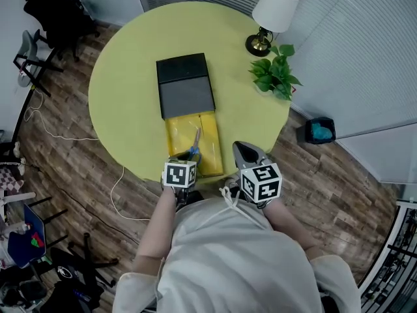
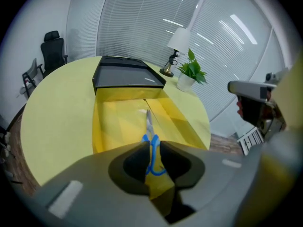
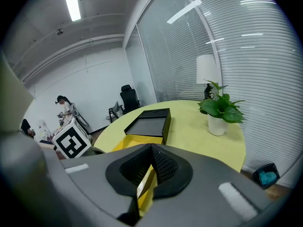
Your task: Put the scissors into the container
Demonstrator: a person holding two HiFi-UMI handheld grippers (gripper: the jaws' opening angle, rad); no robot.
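Blue-handled scissors [image 2: 148, 122] point away from me over the open yellow container [image 2: 113, 122]. My left gripper [image 2: 152, 146] is shut on their blue handle, and the blades stick out over the container's inside. In the head view the scissors [image 1: 195, 139] hang over the near half of the container [image 1: 210, 142], with the left gripper [image 1: 189, 156] at its near edge. My right gripper [image 1: 242, 150] stays just right of the container, jaws together with nothing seen held. In the right gripper view its jaws [image 3: 151, 151] meet at the tips and the container [image 3: 135, 142] lies to their left.
A black lid [image 1: 185, 87] rests against the container's far end on the round yellow table [image 1: 124, 96]. At the far right stand a lamp [image 1: 273, 12] and a potted plant [image 1: 275, 74]. A small bin [image 1: 320, 132] sits on the floor beside the table.
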